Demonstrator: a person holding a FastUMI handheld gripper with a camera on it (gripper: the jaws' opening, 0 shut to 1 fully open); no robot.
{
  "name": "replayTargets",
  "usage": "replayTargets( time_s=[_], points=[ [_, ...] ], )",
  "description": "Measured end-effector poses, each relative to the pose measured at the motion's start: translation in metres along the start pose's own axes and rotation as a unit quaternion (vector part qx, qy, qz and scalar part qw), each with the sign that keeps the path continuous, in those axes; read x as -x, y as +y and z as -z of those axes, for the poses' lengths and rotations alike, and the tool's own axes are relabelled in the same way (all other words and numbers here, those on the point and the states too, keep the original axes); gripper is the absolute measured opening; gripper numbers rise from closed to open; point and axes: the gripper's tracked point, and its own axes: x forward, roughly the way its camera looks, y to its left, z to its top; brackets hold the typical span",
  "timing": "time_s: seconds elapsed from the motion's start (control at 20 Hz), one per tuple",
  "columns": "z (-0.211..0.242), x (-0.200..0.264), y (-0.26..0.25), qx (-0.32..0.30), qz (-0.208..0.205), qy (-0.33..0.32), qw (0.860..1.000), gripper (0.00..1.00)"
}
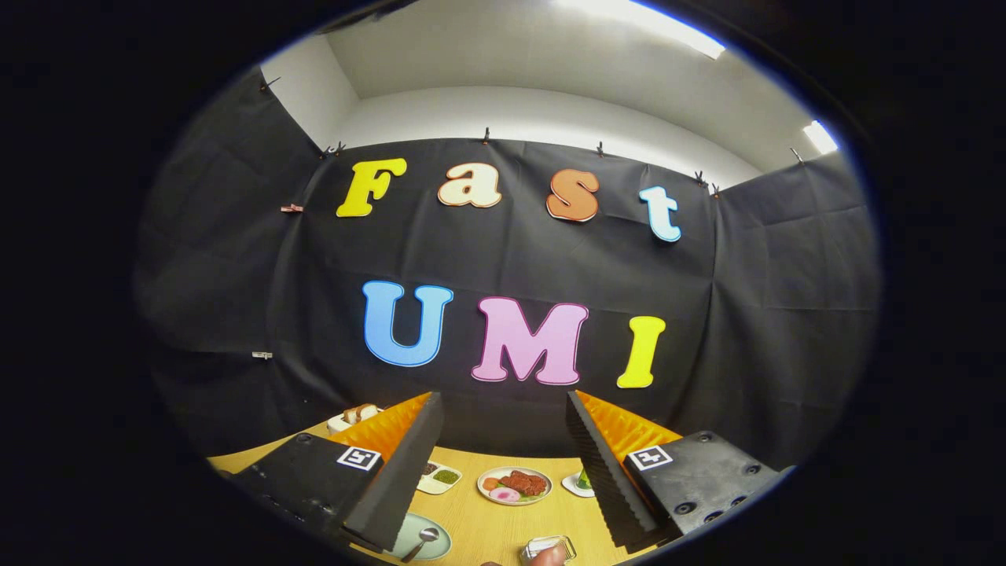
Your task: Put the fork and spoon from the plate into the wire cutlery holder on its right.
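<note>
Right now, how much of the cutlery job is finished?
Nothing looks done yet. A spoon lies on the pale green plate; I cannot make out the fork. The hand-held gripper is held high above the wooden table, fingers spread wide and holding nothing. The wire cutlery holder sits to the plate's right, its contents unclear. Still left: pick up each utensil and put it in the holder.

Matt wooden table [503, 519]; shiny metal spoon [423, 539]; glossy plate [428, 528]; ridged jaws, spread apart.

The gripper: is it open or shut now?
Open. The gripper has its fingers spread wide apart above the table, with nothing between them.
</note>
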Motion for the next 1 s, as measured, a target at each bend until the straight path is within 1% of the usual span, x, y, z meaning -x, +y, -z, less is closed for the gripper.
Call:
replayTargets(
  time_s=[0.2, 0.45, 0.55, 0.65, 0.75, 0.8, 0.9, 1.0],
  points=[
    [0.007, 0.0, -0.003, 0.002, 0.009, 0.01, 1.0, 0.98],
    [0.033, -0.002, -0.005, 0.001, 0.026, 0.062, 0.998, 0.98],
    [0.047, -0.001, 0.003, 0.001, 0.019, 0.089, 0.996, 0.98],
    [0.074, 0.001, 0.025, -0.007, -0.008, 0.139, 0.99, 0.98],
    [0.117, 0.009, 0.049, -0.022, -0.035, 0.209, 0.977, 0.98],
    [0.144, 0.014, 0.062, -0.031, -0.046, 0.253, 0.966, 0.98],
    [0.187, 0.023, 0.084, -0.042, -0.061, 0.316, 0.946, 0.97],
    [0.231, 0.028, 0.102, -0.033, -0.069, 0.371, 0.926, 0.94]
  ],
)
